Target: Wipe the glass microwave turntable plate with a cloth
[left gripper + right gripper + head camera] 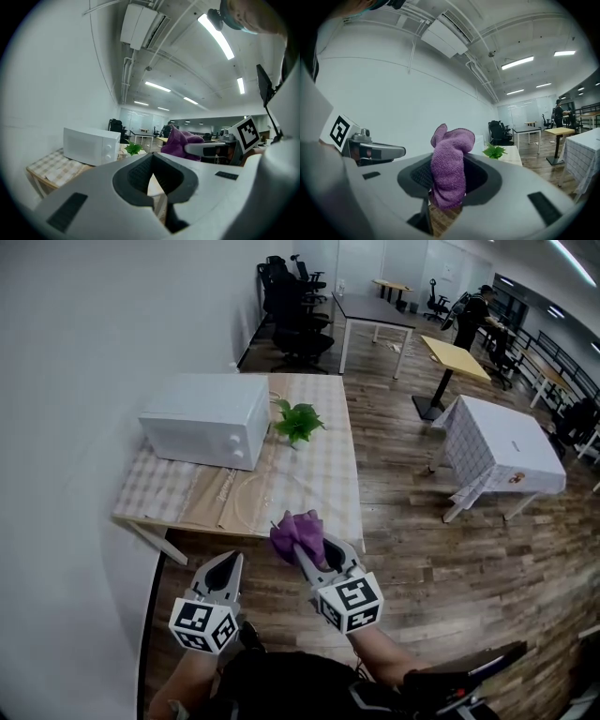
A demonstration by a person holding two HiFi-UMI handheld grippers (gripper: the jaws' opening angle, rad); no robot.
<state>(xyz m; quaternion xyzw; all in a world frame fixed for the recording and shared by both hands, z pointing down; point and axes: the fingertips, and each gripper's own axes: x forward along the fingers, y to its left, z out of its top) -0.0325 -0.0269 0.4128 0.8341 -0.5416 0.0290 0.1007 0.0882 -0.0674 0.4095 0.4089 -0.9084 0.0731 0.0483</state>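
Here the purple cloth (pixel 449 161), seemingly microfibre, stands bunched in the right gripper (pixel 305 551).

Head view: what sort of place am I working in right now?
Most likely an open-plan office: black office chairs and desks fill the far end, with strip lights overhead. The white microwave sits on a checked table by the wall, like a break corner.

The purple microfibre cloth (pixel 298 534) (pixel 449 174) is bunched and stands upright, pinched in the right tongs (pixel 446 187) above the desk's (pixel 323 474) near edge. The glass turntable plate (pixel 251 501) seems to lie flat on the desk, a faint clear ring.
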